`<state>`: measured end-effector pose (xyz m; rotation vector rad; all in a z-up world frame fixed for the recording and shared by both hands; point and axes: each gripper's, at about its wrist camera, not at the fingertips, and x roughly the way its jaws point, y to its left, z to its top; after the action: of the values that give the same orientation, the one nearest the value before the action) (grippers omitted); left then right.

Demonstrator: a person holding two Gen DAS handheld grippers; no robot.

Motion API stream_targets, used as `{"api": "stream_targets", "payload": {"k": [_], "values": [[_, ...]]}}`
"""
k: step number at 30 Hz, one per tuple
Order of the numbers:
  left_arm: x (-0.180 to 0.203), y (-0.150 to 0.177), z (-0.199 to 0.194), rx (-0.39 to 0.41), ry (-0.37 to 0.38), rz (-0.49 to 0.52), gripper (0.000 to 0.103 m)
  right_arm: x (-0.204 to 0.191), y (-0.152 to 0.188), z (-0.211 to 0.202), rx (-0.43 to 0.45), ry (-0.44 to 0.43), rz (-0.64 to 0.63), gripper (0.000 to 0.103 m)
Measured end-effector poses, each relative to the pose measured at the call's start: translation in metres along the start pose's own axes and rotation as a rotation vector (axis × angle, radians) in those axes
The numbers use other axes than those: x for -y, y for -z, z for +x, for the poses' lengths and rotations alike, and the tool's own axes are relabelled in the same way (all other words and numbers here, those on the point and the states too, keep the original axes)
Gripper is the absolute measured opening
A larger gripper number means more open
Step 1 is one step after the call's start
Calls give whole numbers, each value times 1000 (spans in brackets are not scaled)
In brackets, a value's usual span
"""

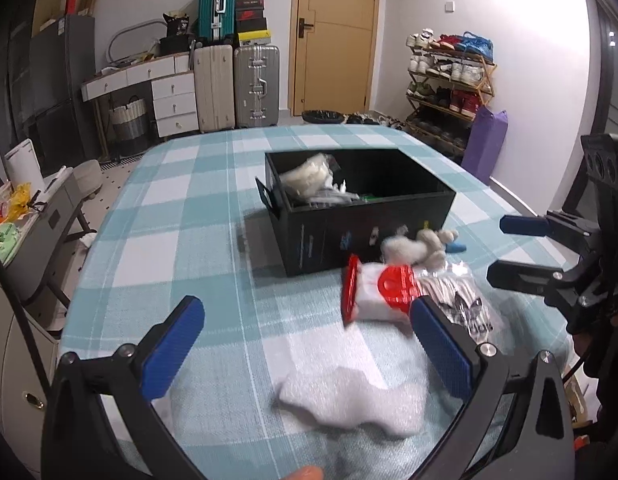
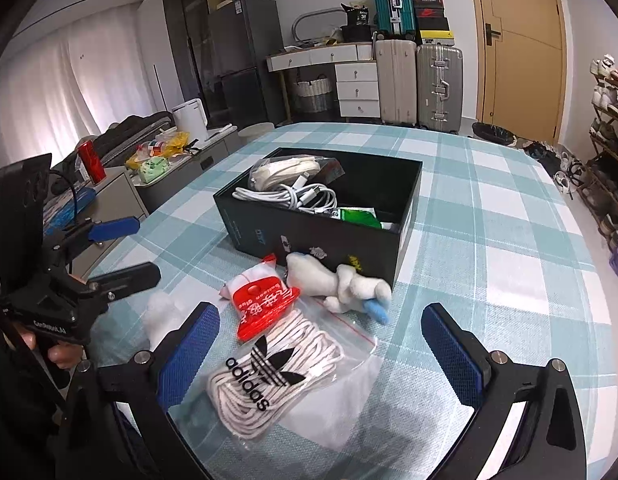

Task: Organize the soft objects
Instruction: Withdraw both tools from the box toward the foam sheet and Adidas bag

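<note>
My left gripper [image 1: 307, 350] is open low over the checked table, with a white soft piece [image 1: 349, 400] lying loose between its fingers. White socks with a red tag [image 1: 377, 292] lie just beyond, beside a white plush toy [image 1: 421, 246] that leans on the black box [image 1: 361, 208]. My right gripper [image 2: 323, 356] is open above a clear bag of white laces [image 2: 277, 376]. The red-tagged socks [image 2: 261, 300], the plush toy [image 2: 341, 280] and the box [image 2: 405, 200] lie ahead of it. Each gripper shows in the other's view, left [image 2: 149, 248] and right [image 1: 496, 250].
The box holds white cables [image 2: 301, 196], a bagged white bundle [image 2: 285, 170] and a green packet [image 2: 357, 216]. The checked table [image 2: 489, 240] stretches wide to the right of the box. Suitcases [image 2: 417, 80], drawers and a shoe rack [image 1: 449, 80] stand beyond.
</note>
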<state>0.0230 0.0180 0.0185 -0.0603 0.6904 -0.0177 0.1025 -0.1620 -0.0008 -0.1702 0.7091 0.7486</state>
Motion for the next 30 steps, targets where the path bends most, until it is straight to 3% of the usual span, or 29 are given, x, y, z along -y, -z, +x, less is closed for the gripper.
{"api": "stream_targets", "payload": {"k": [14,30], "values": [[9,20,5,-55,59,58,103,-3,23,12,-40,39,142,102],[14,30,9,-117,106,104,103,-27,25,43,-142,27,87,102]]}}
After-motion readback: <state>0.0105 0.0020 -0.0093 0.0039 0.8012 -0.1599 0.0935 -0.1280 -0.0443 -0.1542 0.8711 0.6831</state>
